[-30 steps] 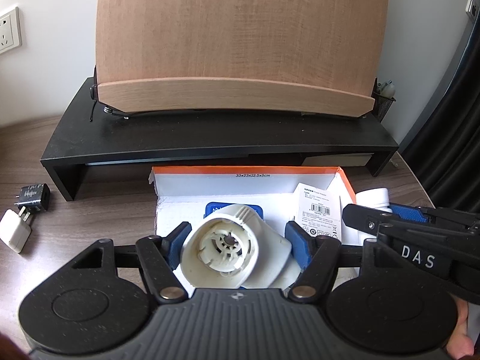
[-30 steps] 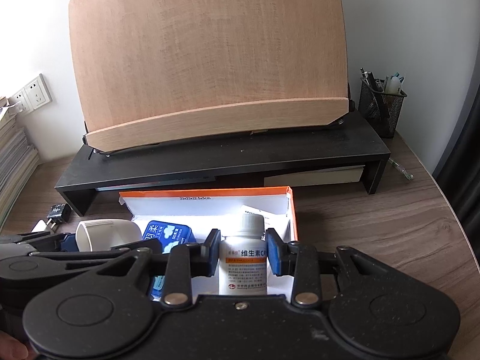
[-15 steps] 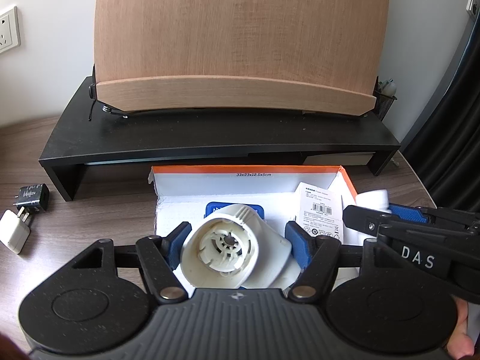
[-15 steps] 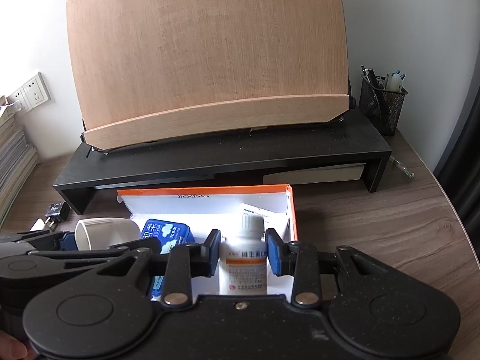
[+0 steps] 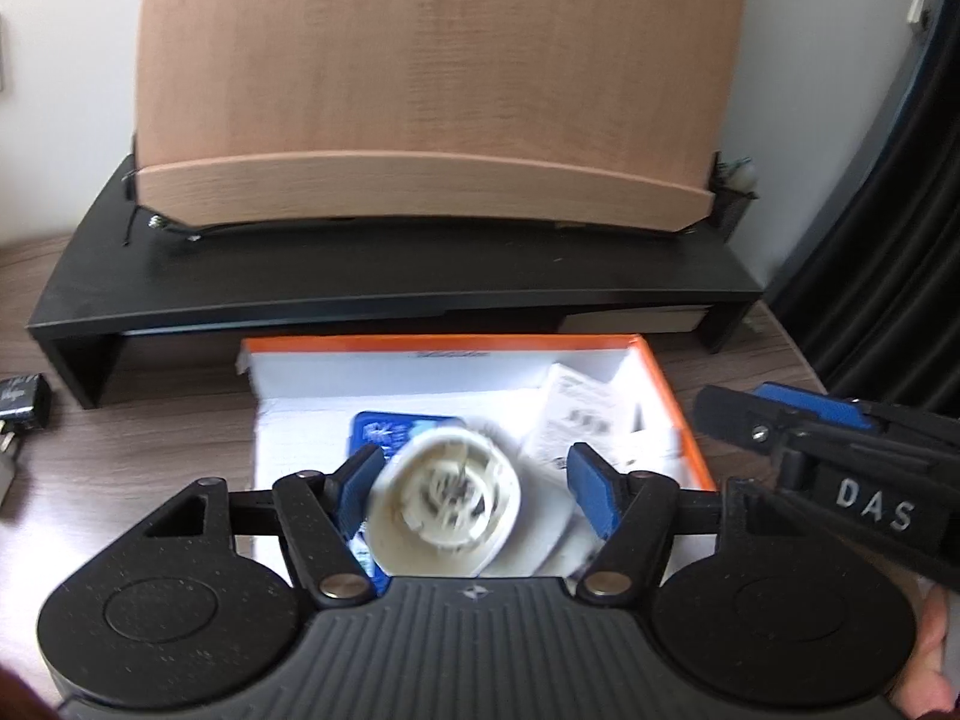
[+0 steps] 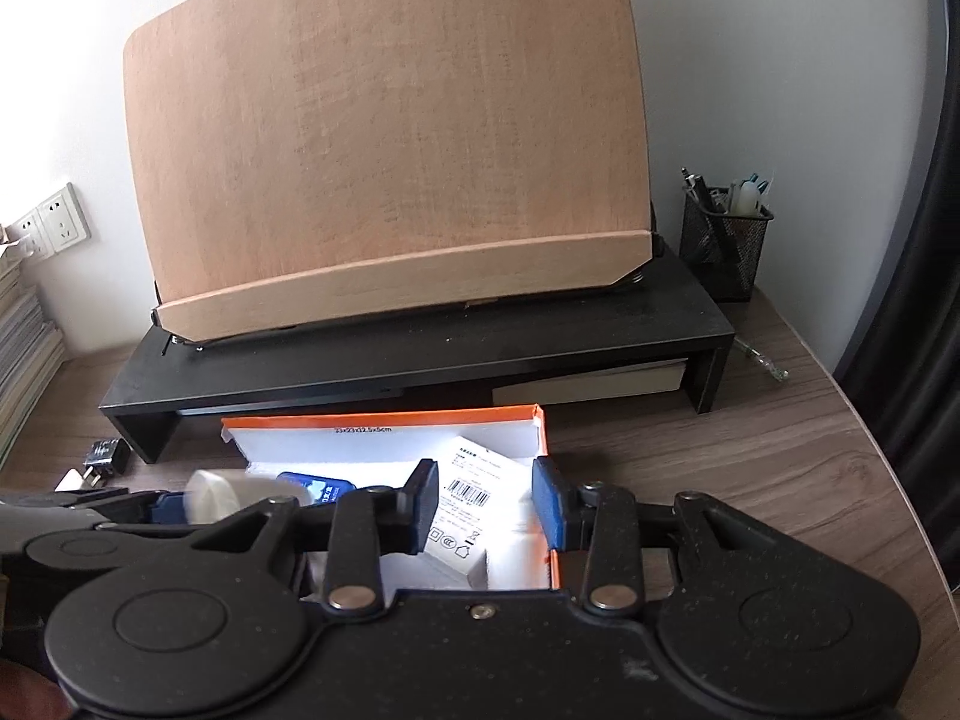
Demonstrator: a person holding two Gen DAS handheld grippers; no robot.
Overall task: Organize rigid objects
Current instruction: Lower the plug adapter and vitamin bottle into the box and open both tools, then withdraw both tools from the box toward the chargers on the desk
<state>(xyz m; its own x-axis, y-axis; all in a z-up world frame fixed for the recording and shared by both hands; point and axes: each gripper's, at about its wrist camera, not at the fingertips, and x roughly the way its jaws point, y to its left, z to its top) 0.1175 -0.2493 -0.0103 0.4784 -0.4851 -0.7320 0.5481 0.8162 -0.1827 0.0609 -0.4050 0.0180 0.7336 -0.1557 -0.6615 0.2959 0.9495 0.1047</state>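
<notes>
The orange-rimmed white box (image 5: 666, 396) lies open in front of the black riser. My left gripper (image 5: 474, 495) hovers over it, shut on a white round plastic part (image 5: 444, 504), its jaws closing tighter on it; the picture is blurred. That part (image 6: 210, 495) shows at the left of the right wrist view. My right gripper (image 6: 486, 504) is open over the box's right half, jaws still opening, nothing between them. Below it lie a white barcoded carton (image 6: 474, 498) and a blue tin (image 6: 318, 489). A pale shape low in the box is too hidden to name.
A black desk riser (image 6: 420, 360) carries a tilted wooden board (image 6: 390, 150) right behind the box. A mesh pen cup (image 6: 726, 240) stands at the riser's right end. Two plug adapters (image 6: 105, 456) lie on the desk at left, near stacked books (image 6: 24, 348). Dark curtain at right.
My right jaws have opened and the white pill bottle has left them. The left gripper still holds the white part, its view now blurred.
</notes>
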